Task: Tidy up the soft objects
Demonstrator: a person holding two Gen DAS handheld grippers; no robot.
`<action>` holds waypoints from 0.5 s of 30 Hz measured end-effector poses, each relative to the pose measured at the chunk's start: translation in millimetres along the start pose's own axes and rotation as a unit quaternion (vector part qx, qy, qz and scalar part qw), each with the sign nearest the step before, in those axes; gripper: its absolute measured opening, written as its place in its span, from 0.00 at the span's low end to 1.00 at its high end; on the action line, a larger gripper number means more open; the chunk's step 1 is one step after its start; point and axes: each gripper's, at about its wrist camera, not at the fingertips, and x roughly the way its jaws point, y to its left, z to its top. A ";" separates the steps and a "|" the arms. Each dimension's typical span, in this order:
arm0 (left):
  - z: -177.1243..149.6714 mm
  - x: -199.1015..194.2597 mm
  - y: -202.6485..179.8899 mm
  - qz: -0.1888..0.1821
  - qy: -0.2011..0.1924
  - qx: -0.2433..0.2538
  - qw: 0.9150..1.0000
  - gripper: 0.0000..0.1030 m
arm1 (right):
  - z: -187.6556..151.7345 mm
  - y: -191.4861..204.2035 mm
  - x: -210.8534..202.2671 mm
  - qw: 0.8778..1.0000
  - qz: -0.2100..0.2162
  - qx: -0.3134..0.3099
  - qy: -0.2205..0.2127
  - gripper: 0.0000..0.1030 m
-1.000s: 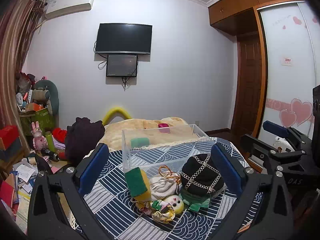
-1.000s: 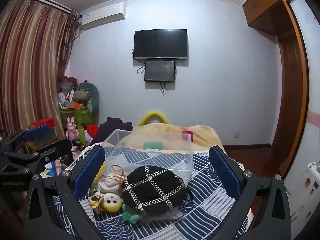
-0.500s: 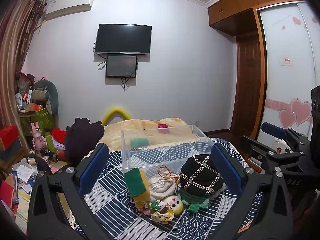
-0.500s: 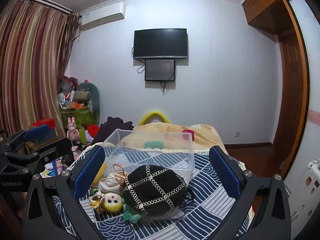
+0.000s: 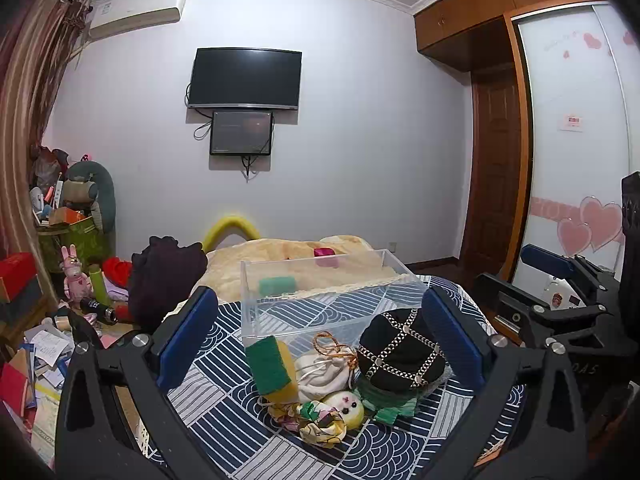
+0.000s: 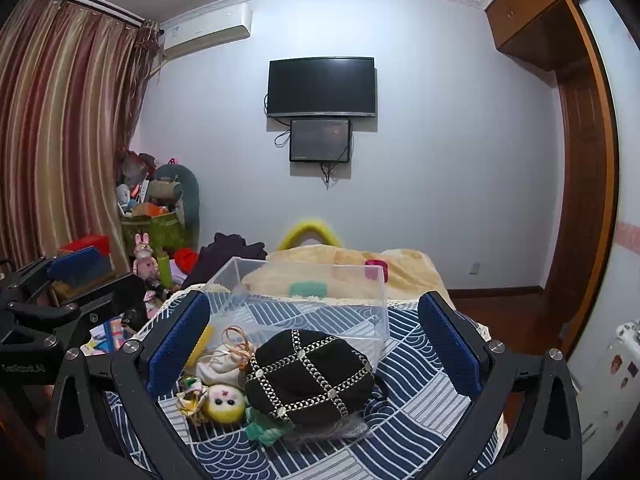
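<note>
Both the left hand-held gripper (image 5: 320, 344) and the right hand-held gripper (image 6: 312, 344) hang wide open with nothing between their bumpy blue pads. On the bed's blue and white wave-print cloth (image 5: 224, 364) lies a small heap: a round black quilted hat with shiny studs (image 6: 310, 376), a white cloth drawstring pouch (image 5: 324, 372), a green and yellow sponge (image 5: 274, 368) and a small yellow-faced rag doll (image 5: 344, 404). Just behind them stands a clear hard plastic box (image 5: 332, 292).

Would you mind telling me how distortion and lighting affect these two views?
Left wrist view: fisheye bends the wardrobe and ceiling edge; dim, even light, dark corners. Right wrist view: the curtain bows inward; the clear box shows faint reflections, no harsh glare.
</note>
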 end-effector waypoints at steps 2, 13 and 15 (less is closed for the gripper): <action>0.6 0.2 -0.9 -0.001 0.000 0.000 1.000 1.00 | -0.1 0.8 -0.6 1.000 0.000 0.001 0.000 1.00; 1.3 1.1 -1.9 -0.002 0.000 0.002 1.000 1.00 | -0.1 0.6 -1.0 1.000 0.000 0.002 0.000 1.00; 0.8 1.0 -1.7 -0.002 0.000 0.001 1.000 1.00 | 0.3 0.7 -0.7 1.000 0.000 0.002 0.000 1.00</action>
